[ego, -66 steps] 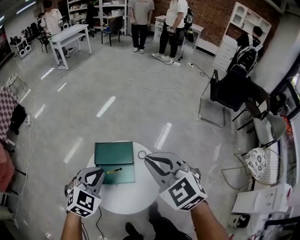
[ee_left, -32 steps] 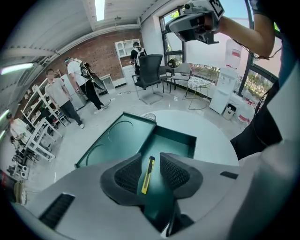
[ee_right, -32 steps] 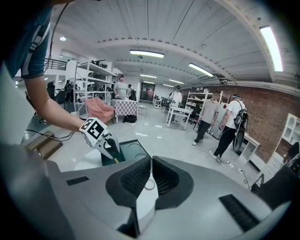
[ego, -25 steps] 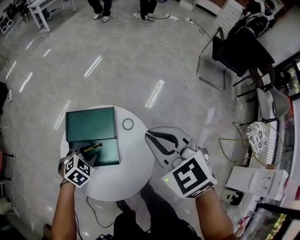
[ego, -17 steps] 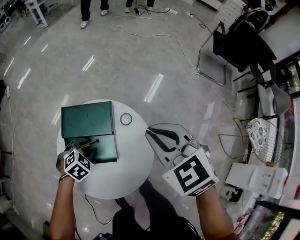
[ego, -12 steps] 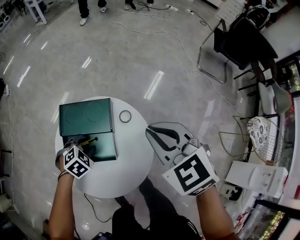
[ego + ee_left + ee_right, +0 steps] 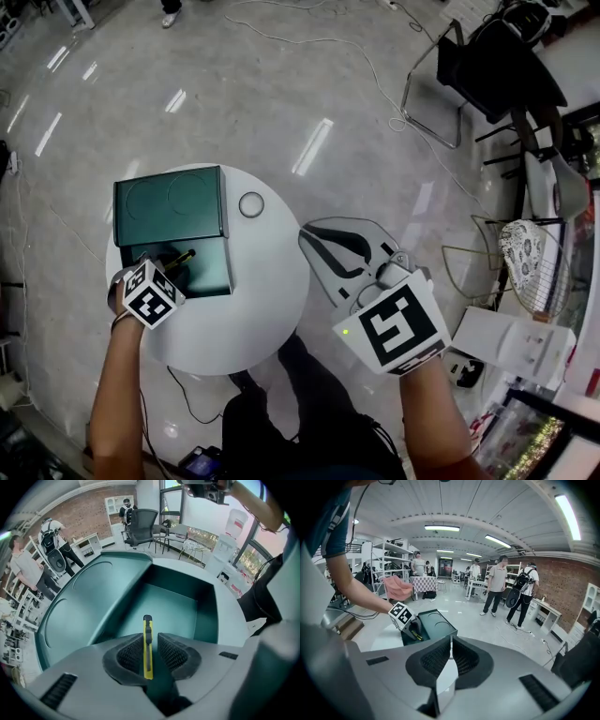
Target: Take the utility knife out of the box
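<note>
A dark green box (image 7: 202, 274) lies open on the round white table (image 7: 253, 319), its lid (image 7: 169, 202) folded back. In its tray lies the yellow utility knife (image 7: 178, 256). My left gripper (image 7: 167, 264) points steeply down into the tray. In the left gripper view the knife (image 7: 147, 651) runs lengthwise between the pads (image 7: 174, 652). The jaws are closing on it, and a gap still shows on its right side. My right gripper (image 7: 307, 234) hovers over the table's right edge, shut on nothing. The right gripper view shows the box (image 7: 436, 625) and the left gripper (image 7: 411, 629) beyond it.
A small round ring (image 7: 251, 204) lies on the table behind the box. A black chair (image 7: 487, 66), a wire chair (image 7: 530, 262), a white carton (image 7: 511, 342) and cables on the floor stand to the right. Several people (image 7: 497, 585) stand far off.
My left gripper has sunk into the box tray and now straddles the knife. The right gripper has dropped a little beside the table.
</note>
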{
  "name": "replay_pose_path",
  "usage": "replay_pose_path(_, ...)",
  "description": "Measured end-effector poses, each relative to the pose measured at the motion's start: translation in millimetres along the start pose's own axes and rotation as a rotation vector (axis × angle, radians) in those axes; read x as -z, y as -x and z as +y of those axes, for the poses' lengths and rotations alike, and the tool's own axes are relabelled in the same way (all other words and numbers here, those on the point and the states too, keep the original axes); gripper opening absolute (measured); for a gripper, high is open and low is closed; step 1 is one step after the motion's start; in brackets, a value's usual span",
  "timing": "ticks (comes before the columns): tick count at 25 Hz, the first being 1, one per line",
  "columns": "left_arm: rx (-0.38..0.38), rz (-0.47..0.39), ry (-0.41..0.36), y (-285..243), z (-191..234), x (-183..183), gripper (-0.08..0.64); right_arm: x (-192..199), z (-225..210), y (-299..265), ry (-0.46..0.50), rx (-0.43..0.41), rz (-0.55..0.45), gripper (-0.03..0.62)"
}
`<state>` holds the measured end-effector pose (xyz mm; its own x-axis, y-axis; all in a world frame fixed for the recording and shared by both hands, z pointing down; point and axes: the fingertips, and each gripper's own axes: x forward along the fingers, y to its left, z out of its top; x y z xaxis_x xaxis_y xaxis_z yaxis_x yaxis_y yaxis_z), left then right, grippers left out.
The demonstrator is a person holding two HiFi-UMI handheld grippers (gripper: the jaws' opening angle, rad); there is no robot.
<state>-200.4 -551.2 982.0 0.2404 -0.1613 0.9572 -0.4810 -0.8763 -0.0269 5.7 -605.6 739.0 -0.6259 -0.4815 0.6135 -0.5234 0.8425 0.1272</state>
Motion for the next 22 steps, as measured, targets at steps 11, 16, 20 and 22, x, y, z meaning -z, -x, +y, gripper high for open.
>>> replay_pose_path(11,-0.021,-0.027,0.019,8,-16,-2,0.066,-15,10,10,0.013,0.002,-0.013,0.04)
replay_pose_path(16,-0.056,-0.066,0.024,43,-19,-1,0.066,-39,20,23,0.028,0.01,-0.023,0.04)
replay_pose_path(20,-0.096,-0.111,0.039,84,-21,-3,0.066,-60,33,40,0.034,0.019,-0.037,0.04)
replay_pose_path(22,-0.12,-0.14,0.05,110,-21,-6,0.066,-73,38,50,0.031,0.023,-0.046,0.04)
